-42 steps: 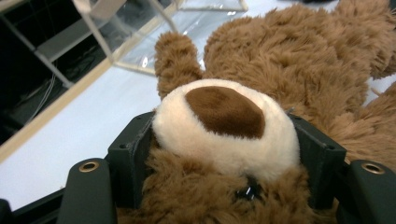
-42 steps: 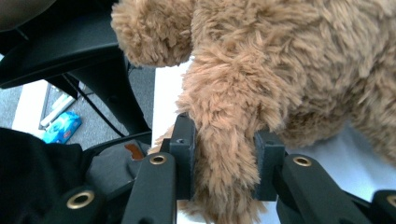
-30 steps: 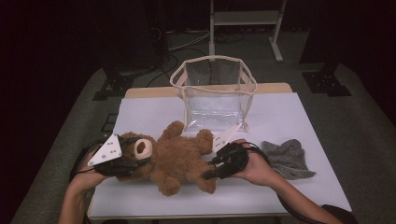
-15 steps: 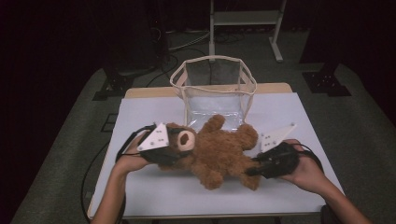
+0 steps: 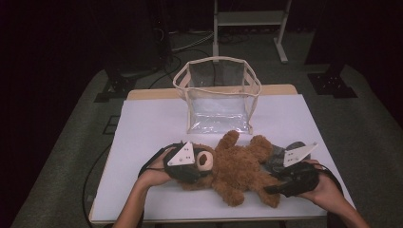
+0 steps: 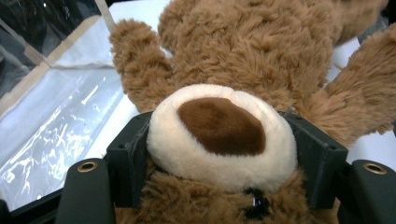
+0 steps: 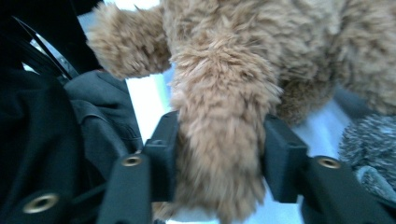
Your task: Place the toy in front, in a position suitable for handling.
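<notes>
A brown teddy bear (image 5: pixel 237 166) lies on its back on the white table (image 5: pixel 152 128), head to the left. My left gripper (image 5: pixel 197 167) is shut on the bear's head; in the left gripper view its pads (image 6: pixel 128 158) press both sides of the cream muzzle (image 6: pixel 219 135). My right gripper (image 5: pixel 274 187) is at the bear's near leg. Its jaws have just been opening, and the leg (image 7: pixel 219 116) hangs loosely between them in the right gripper view.
A clear plastic bag (image 5: pixel 218 102) with a beige rim stands open behind the bear, close to its raised arm. A grey knitted cloth (image 5: pixel 280 159) lies partly under the bear's legs. Table edges run near both hands.
Both hands have moved the bear to the right across the table and lower. It now lies partly over the grey cloth that was beside it before.
</notes>
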A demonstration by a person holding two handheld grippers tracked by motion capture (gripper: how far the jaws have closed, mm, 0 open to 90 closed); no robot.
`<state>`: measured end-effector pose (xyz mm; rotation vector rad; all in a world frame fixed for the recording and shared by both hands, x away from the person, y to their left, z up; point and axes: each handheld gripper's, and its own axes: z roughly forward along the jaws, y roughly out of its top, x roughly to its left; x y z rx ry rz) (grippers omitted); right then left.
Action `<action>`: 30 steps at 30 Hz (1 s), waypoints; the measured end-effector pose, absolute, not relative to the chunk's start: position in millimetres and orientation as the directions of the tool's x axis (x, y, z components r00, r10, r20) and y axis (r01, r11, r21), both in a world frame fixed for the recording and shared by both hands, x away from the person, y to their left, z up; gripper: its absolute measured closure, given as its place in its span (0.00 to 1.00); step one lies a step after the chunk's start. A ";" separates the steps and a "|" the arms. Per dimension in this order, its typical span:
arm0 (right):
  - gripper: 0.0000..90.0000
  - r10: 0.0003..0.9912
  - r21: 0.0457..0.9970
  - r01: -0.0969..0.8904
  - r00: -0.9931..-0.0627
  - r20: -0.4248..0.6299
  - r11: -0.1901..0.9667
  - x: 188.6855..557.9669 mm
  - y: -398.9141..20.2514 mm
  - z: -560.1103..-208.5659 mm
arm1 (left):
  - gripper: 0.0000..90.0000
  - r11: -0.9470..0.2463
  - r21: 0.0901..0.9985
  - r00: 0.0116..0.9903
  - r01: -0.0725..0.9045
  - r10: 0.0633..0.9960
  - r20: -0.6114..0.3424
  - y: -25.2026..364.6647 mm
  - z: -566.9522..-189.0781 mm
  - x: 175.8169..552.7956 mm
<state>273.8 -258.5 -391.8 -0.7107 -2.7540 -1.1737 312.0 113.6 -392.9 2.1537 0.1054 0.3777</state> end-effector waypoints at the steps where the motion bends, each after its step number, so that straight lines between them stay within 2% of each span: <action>1: 0.51 0.387 0.683 0.434 -0.892 0.233 0.588 273.0 -263.3 -389.0 | 0.34 -0.579 0.813 0.949 -0.066 0.215 0.230 116.0 -393.5 310.8; 3: 0.45 0.413 0.712 0.439 -0.882 0.226 0.548 272.1 -276.8 -382.8 | 0.34 -0.575 0.816 0.951 -0.061 0.215 0.222 117.7 -394.0 310.2; 4: 0.45 0.413 0.712 0.439 -0.882 0.226 0.548 272.1 -276.8 -382.8 | 0.34 -0.575 0.816 0.951 -0.061 0.215 0.222 117.7 -394.0 310.2; 6: 0.41 0.487 0.724 0.462 -0.850 0.199 0.511 276.3 -297.2 -380.6 | 0.33 -0.573 0.818 0.954 -0.054 0.213 0.212 117.7 -393.9 310.9; 7: 0.41 0.487 0.724 0.462 -0.850 0.199 0.511 276.3 -297.2 -380.6 | 0.32 -0.573 0.818 0.954 -0.054 0.213 0.212 117.7 -393.9 310.9; 9: 0.40 0.549 0.729 0.476 -0.820 0.164 0.493 286.2 -309.3 -386.2 | 0.32 -0.574 0.817 0.955 -0.054 0.210 0.211 117.4 -393.8 310.8; 14: 0.39 0.608 0.728 0.493 -0.783 0.132 0.477 305.5 -315.0 -397.9 | 0.32 -0.574 0.817 0.953 -0.063 0.207 0.220 118.5 -394.6 309.9; 20: 0.37 0.632 0.700 0.514 -0.766 0.114 0.496 327.4 -307.3 -419.3 | 0.29 -0.576 0.814 0.951 -0.075 0.203 0.232 118.1 -393.9 308.2; 25: 0.40 0.653 0.644 0.537 -0.754 0.075 0.546 334.7 -296.4 -446.4 | 0.26 -0.576 0.812 0.949 -0.095 0.193 0.248 122.3 -388.0 306.4; 26: 0.43 0.662 0.667 0.521 -0.748 0.055 0.533 332.3 -295.4 -450.8 | 0.25 -0.570 0.816 0.949 -0.096 0.195 0.248 123.5 -386.7 305.9; 27: 0.51 0.670 0.664 0.525 -0.741 0.048 0.532 330.7 -296.8 -449.8 | 0.23 -0.563 0.821 0.948 -0.097 0.198 0.248 125.5 -384.6 305.7; 28: 0.51 0.670 0.664 0.525 -0.741 0.048 0.532 330.7 -296.8 -449.8 | 0.23 -0.556 0.826 0.948 -0.096 0.202 0.246 128.1 -382.5 305.8; 30: 0.60 0.685 0.662 0.542 -0.726 0.057 0.518 329.8 -298.9 -448.5 | 0.22 -0.537 0.839 0.946 -0.085 0.222 0.238 134.4 -379.2 305.9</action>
